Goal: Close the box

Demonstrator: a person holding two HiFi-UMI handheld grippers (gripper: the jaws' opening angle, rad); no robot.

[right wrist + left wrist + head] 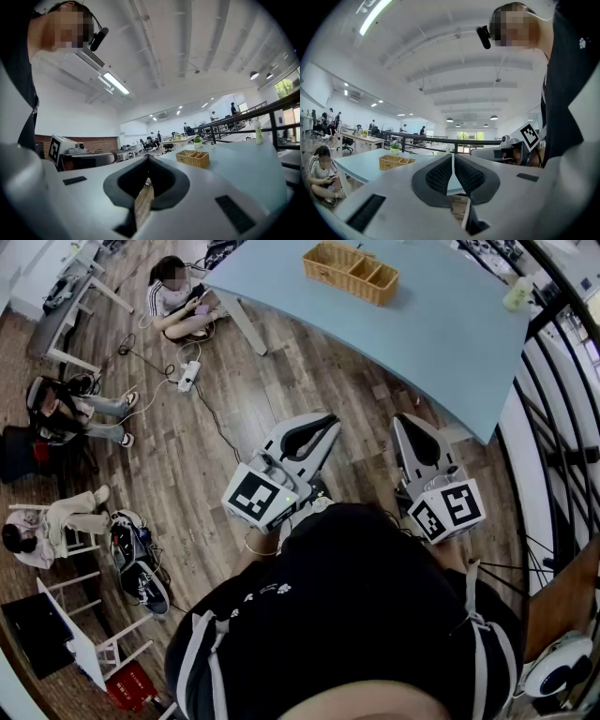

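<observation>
The wicker box (pixel 352 271) sits on the far part of the light-blue surface (pixel 441 329), open at the top with dividers showing inside. Well to the right of the box, at the edge by the black railing (pixel 562 352), stands a pale bottle (pixel 517 293). Both grippers are well short of the box, on the person's side of the surface and over the wooden floor (pixel 281 371). The left gripper (pixel 452 157) has its jaws pressed together with nothing between them. The right gripper (pixel 148 157) is likewise closed and empty. Left of the box, a person (pixel 176 296) sits on the floor.
</observation>
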